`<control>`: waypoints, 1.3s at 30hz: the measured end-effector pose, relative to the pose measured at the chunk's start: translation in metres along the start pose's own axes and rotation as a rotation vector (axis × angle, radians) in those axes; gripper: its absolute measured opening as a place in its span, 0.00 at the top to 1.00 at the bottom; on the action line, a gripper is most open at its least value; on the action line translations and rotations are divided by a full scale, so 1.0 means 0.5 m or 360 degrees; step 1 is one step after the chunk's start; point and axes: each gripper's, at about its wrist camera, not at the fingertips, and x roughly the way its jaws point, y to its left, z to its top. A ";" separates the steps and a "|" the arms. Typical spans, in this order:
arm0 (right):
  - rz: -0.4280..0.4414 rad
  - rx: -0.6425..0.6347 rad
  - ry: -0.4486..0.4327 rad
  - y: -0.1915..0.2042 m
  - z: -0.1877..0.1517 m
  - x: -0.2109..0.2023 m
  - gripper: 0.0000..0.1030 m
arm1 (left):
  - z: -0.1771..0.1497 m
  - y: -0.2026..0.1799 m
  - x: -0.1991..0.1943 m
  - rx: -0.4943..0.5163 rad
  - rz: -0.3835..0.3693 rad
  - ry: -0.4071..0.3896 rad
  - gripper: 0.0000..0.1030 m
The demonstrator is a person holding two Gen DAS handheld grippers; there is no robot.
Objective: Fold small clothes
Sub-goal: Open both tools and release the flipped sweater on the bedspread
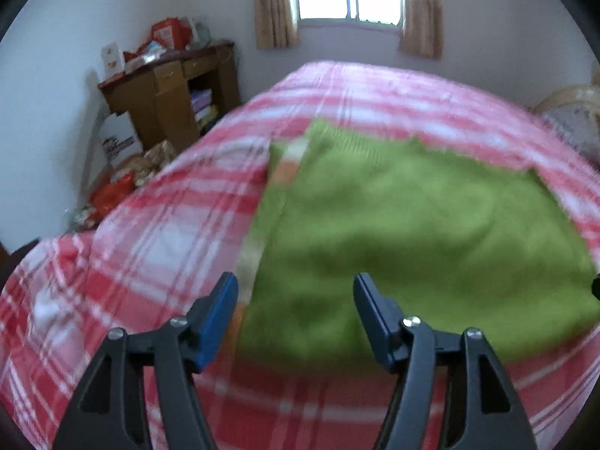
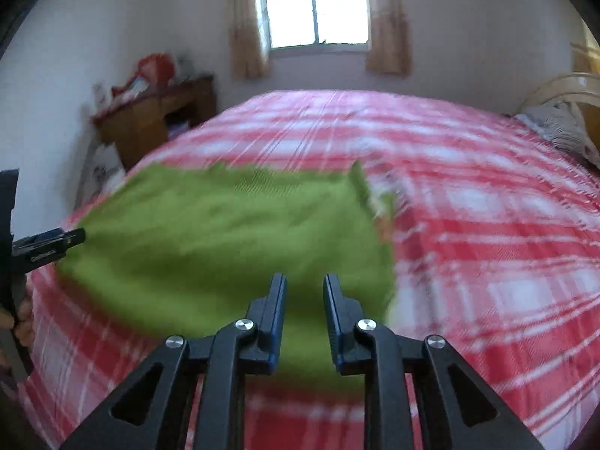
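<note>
1. The green garment (image 1: 405,247) lies flat on the bed's red-and-white checked cover (image 1: 157,232), folded into a rough rectangle, with a pale and orange strip showing along its left edge in the left wrist view.
2. The left gripper (image 1: 296,281) hangs just over the near left corner of the garment, its blue-padded jaws wide apart and nothing between them.
3. The right gripper (image 2: 304,281) hovers over the near right part of the same garment (image 2: 232,240), jaws parted by a narrow gap, empty; the cloth shows through the gap but the pads are not on it.
4. In the right wrist view the left gripper (image 2: 71,238) pokes in at the left edge beside the cloth, with fingers of the hand holding it (image 2: 23,322) visible below.
5. Both views are blurred.
6. Behind the bed: a wooden desk (image 1: 168,86) piled with clutter against the wall, a curtained window (image 2: 315,11), and a pillow (image 2: 558,127) at the far right.
</note>
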 end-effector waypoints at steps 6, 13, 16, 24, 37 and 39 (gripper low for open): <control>-0.0032 -0.0117 0.0124 -0.001 -0.057 0.018 0.80 | -0.032 0.027 -0.001 0.0014 0.0076 -0.0029 0.25; -0.0071 -0.0096 0.0172 -0.035 -0.080 -0.028 0.82 | -0.043 0.051 -0.029 0.0023 0.0112 0.0001 0.20; -0.0120 -0.0129 0.0081 -0.004 -0.064 -0.063 0.82 | -0.044 0.048 -0.053 0.0067 0.0225 -0.0025 0.20; 0.0196 -0.0232 -0.0067 0.178 0.011 -0.032 0.82 | -0.023 0.039 -0.065 0.0125 0.0452 -0.0029 0.17; 0.0221 -0.0198 0.0053 0.215 -0.028 0.074 0.82 | -0.031 0.059 -0.062 -0.0056 0.0270 0.0069 0.07; 0.0214 -0.0204 0.0048 0.221 -0.033 0.073 0.82 | -0.044 0.064 -0.070 -0.0208 0.0052 0.0094 0.08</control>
